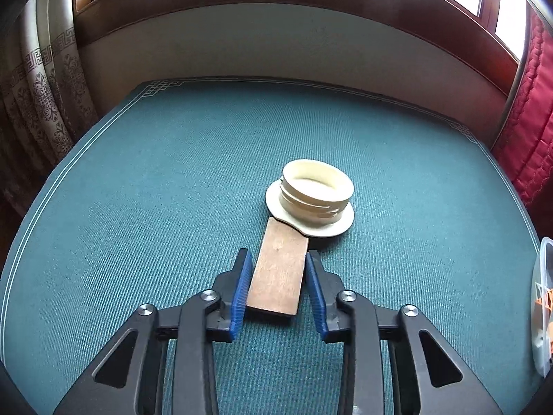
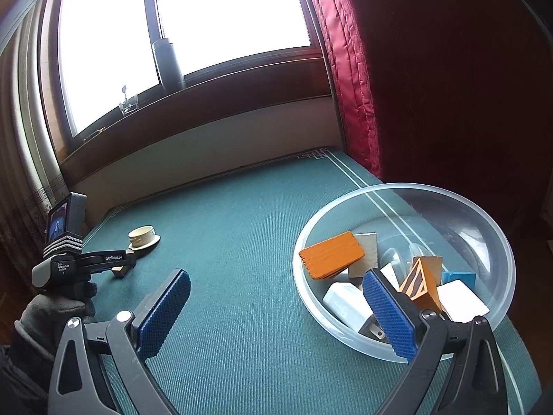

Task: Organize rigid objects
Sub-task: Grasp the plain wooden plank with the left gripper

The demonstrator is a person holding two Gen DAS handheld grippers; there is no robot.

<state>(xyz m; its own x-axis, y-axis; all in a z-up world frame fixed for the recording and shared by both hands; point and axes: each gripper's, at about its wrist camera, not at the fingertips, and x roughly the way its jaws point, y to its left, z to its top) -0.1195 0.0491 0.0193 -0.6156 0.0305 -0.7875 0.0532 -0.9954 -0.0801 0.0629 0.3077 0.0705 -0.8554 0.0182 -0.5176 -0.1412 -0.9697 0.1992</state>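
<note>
Left tool [image 1: 278,285]: spread around the wooden block [image 1: 279,271], pads not quite touching.
Block: far end under the cream threaded cap [image 1: 311,200].
Right tool [image 2: 276,314]: wide apart, empty, beside the clear bowl [image 2: 484,214].

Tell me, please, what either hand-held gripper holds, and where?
Neither holds anything: the left hand-held gripper straddles the wooden block ungripped; the right is open.

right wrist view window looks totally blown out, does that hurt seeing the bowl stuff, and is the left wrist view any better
Right wrist view: the window is pure white glare, yet the clear bowl and its orange block stay sharp, though the red curtain goes nearly black. Left wrist view: even, soft light on the wooden strip and cream ring; fisheye bends the table edge.
</note>
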